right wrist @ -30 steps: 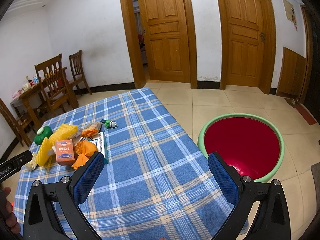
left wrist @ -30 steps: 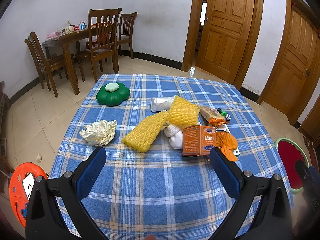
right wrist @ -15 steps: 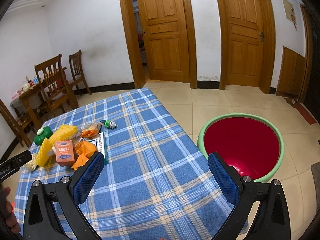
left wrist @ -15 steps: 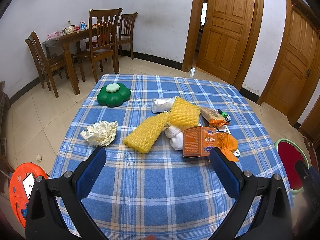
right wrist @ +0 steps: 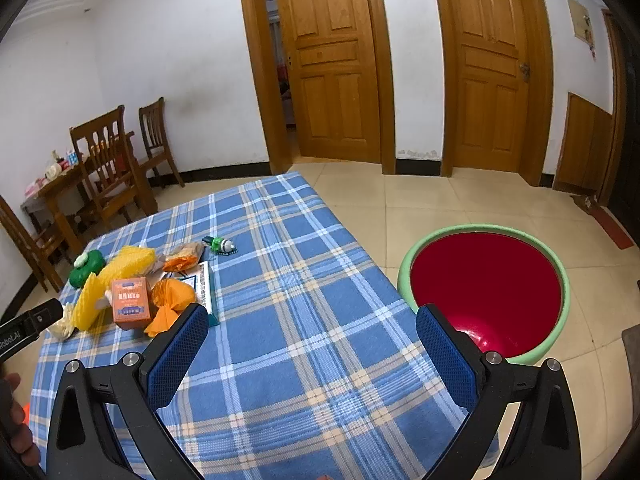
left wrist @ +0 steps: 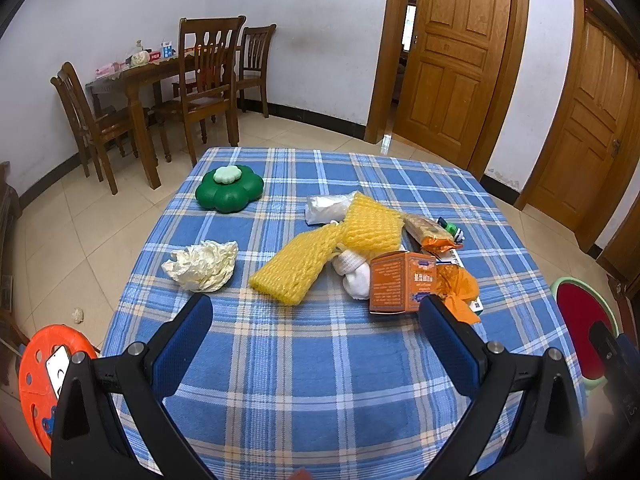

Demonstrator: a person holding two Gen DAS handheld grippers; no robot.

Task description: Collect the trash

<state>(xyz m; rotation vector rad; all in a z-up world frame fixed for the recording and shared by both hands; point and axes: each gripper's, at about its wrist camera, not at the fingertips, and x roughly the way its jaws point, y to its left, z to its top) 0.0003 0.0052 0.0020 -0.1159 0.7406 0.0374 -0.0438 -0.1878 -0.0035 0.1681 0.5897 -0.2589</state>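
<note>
Vs the earlier frames: L view has crept slightly fwd/down, pile sits a touch larger in mid-frame; R view basically static. Nothing picked up, no item shifted, so task is at the approach stage, zero pieces collected by the look of it.

Left gripper (left wrist: pixel 316 316): jaws wide apart, empty, hovering over bare cloth at bottom of frame. Right gripper (right wrist: pixel 312 328): jaws equally wide, empty, over the table's near-right corner.

Trash pile, centre of L view on the blue plaid tablecloth (left wrist: pixel 304 380):
- crumpled paper (left wrist: pixel 202 266), left-centre, apart from the rest, just above the left finger. Prob easiest first grab.
- yellow foam net (left wrist: pixel 296 264), centre, leaning into a second yellow net (left wrist: pixel 374 222).
- white wad (left wrist: pixel 354 274) tucked between net and orange box (left wrist: pixel 400 282).
- orange wrapper (left wrist: pixel 456 286) touching box on its right, partly behind the right finger.
- snack packet (left wrist: pixel 430 230) and clear bag (left wrist: pixel 326 208) behind.

Red basin (right wrist: pixel 486 288) w/ green rim on floor, right-centre of R view, beside the table edge. Likely the drop target.

Other: green flower-shaped container (left wrist: pixel 228 190) upper left of cloth, prob not trash. Small green toy (right wrist: pixel 220 245) mid-cloth in R view. Orange stool (left wrist: pixel 36 376) lower left on floor.

Obstacles: pile items overlap/touch, so pinching one may drag neighbours. Clear path to the paper.
</note>
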